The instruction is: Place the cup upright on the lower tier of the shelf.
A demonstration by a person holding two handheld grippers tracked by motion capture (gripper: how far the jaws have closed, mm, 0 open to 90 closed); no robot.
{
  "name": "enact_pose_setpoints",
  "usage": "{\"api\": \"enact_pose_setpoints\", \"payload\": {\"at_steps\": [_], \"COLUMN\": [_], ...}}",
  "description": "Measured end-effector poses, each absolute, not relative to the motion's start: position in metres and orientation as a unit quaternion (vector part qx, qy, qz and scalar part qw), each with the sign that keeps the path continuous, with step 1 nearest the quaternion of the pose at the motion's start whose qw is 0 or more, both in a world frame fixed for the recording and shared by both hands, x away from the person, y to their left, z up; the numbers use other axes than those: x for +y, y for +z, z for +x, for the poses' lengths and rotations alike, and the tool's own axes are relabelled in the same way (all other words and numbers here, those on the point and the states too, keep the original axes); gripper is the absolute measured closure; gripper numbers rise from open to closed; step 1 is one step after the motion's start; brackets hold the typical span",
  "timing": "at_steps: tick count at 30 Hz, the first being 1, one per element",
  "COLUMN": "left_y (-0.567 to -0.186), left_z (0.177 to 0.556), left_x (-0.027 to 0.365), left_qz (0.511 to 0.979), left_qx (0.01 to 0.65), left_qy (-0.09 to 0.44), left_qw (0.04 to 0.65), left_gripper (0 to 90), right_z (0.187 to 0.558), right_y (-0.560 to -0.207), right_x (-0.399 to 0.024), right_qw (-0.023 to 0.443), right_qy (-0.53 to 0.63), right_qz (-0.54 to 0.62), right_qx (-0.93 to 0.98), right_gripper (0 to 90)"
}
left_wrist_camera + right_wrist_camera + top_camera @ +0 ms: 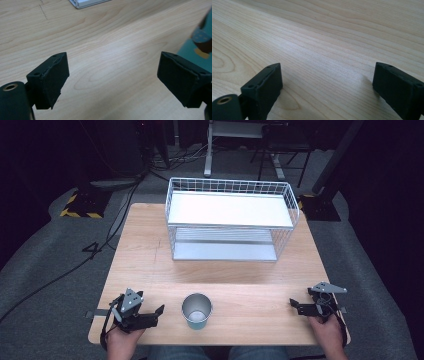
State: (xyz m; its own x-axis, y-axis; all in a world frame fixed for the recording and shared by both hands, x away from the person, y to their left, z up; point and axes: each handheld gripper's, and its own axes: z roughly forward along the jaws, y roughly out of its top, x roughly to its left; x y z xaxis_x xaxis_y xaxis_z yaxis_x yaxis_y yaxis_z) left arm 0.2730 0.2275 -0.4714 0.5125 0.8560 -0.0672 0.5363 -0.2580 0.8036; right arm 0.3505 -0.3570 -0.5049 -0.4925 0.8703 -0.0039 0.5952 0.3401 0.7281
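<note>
A steel cup with a teal outside (197, 311) stands upright near the table's front edge, between the two hands. My left gripper (139, 309) rests on the table just left of it, jaws wide apart and holding nothing. In the left gripper view the gripper (112, 72) looks across bare wood, and the teal cup (198, 48) is cut off at the right edge. My right gripper (310, 300) sits at the front right corner, well clear of the cup. Its jaws (327, 85) are spread over bare wood.
A white wire rack (231, 220) with two shelves stands at the back centre of the wooden table (145, 260); its lower corner (85, 3) peeks into the left gripper view. Cables and stands lie on the floor beyond the table.
</note>
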Motion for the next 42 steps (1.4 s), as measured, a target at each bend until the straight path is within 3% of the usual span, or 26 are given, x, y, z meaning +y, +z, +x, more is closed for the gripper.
{"api": "enact_pose_setpoints", "payload": {"at_steps": [18, 32, 42], "left_y": [-0.457, -0.455, -0.460], "left_z": [0.218, 0.206, 0.208], "left_x": [0.213, 0.179, 0.154], "left_qz": [0.764, 0.762, 0.753], "left_qx": [0.422, 0.387, 0.398], "left_qy": [0.186, 0.176, 0.171], "left_qw": [0.452, 0.489, 0.495], "left_gripper": [12.6, 13.6, 13.6], "right_z": [0.350, 0.350, 0.350], "right_y": [-0.505, -0.505, -0.505], "right_x": [-0.357, -0.357, -0.357], "right_qw": [0.201, 0.201, 0.201], "right_qy": [0.341, 0.341, 0.341], "right_qz": [0.462, 0.462, 0.461], "right_qx": [0.794, 0.794, 0.794], "right_gripper": [9.0, 9.0, 9.0]}}
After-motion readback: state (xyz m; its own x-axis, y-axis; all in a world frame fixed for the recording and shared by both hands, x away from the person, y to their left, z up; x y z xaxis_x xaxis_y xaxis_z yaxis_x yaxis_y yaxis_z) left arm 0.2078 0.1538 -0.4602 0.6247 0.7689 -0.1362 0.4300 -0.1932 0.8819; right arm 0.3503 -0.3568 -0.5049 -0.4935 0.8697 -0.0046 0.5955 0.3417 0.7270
